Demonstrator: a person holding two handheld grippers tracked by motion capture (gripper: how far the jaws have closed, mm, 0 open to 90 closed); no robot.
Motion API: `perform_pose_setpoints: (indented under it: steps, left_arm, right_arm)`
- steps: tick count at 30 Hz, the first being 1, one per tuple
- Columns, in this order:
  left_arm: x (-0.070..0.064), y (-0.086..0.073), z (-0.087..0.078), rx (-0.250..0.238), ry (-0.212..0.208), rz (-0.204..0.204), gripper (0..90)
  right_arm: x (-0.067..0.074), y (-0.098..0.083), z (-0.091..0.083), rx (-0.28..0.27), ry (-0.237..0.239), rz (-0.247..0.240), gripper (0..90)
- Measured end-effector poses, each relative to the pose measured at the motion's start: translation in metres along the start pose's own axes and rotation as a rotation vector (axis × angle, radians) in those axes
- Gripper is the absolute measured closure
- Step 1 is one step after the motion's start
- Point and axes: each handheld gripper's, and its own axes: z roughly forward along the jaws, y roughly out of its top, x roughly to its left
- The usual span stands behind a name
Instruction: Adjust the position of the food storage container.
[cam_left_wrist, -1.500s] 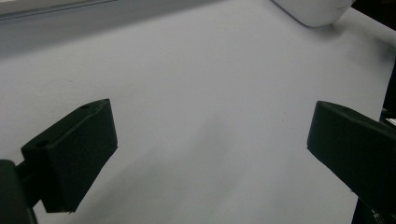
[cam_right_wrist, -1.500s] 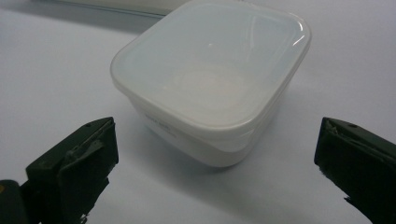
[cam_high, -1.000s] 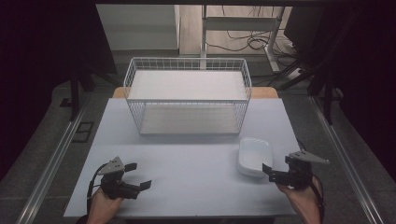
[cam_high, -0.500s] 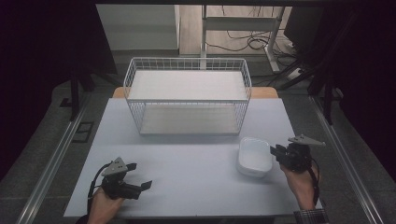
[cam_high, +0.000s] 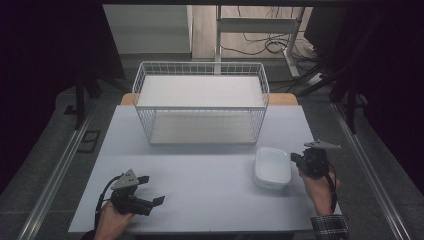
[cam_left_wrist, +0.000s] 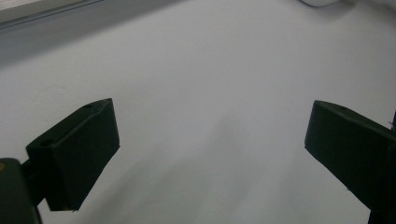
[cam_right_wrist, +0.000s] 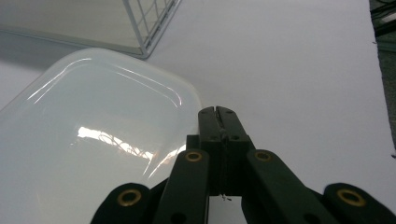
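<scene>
Your left gripper (cam_high: 150, 191) sits at the near left of the table (cam_high: 200, 175), well apart from the white dish (cam_high: 272, 167) and on your side of it. Its jaws stand wide open over bare tabletop and hold nothing.

Your right gripper (cam_high: 296, 159) is just beside the dish, at its right edge. In the right gripper view its jaws are pressed together, and nothing shows between the tips. They sit at the dish's rim (cam_right_wrist: 187, 100), whether touching it or only close I cannot tell.

The dish looks like a shallow, glossy rectangular tray with rounded corners, resting flat and apparently empty. Judge it as stiff and slick. It could be plastic or ceramic, so treat it as breakable. The raised rim is your best hold: open the jaws and pinch across the right-hand edge, one jaw inside and one outside. Expect it to tilt if you lift from one side alone.

Beyond the dish, toward the far side, stands the white wire basket (cam_high: 201, 70), close to the dish's far left corner.
</scene>
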Motion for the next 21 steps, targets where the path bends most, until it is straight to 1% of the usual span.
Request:
perform_pose_setpoints:
  steps: [1,3,5,10,13,18,21]
  left_arm:
    - [0.000,0.000,0.000,-0.003,-0.004,-0.002,2.8]
    - [0.001,0.000,0.000,-0.013,-0.028,-0.009,2.6]
    - [0.000,0.000,-0.001,-0.021,-0.044,-0.010,2.5]
    - [-0.001,0.000,0.001,-0.002,-0.044,-0.006,3.9]
    - [-0.001,0.000,0.001,-0.004,-0.054,-0.011,4.5]
    - [-0.001,0.001,0.001,0.002,-0.037,-0.010,4.3]
    - [-0.003,0.001,0.002,0.029,-0.014,-0.001,4.3]
  right_arm:
    - [0.001,0.001,0.001,-0.001,0.005,0.003,89.4]
    - [0.004,0.003,0.004,-0.001,0.014,0.003,89.4]
    - [0.008,0.003,0.007,0.003,0.036,0.002,89.4]
    - [0.022,0.007,0.013,0.010,0.078,-0.017,89.3]
    - [0.031,0.010,0.019,0.017,0.105,-0.029,89.3]
    - [0.045,0.017,0.028,0.025,0.140,-0.054,89.3]
    - [0.057,0.021,0.035,0.035,0.166,-0.075,89.3]
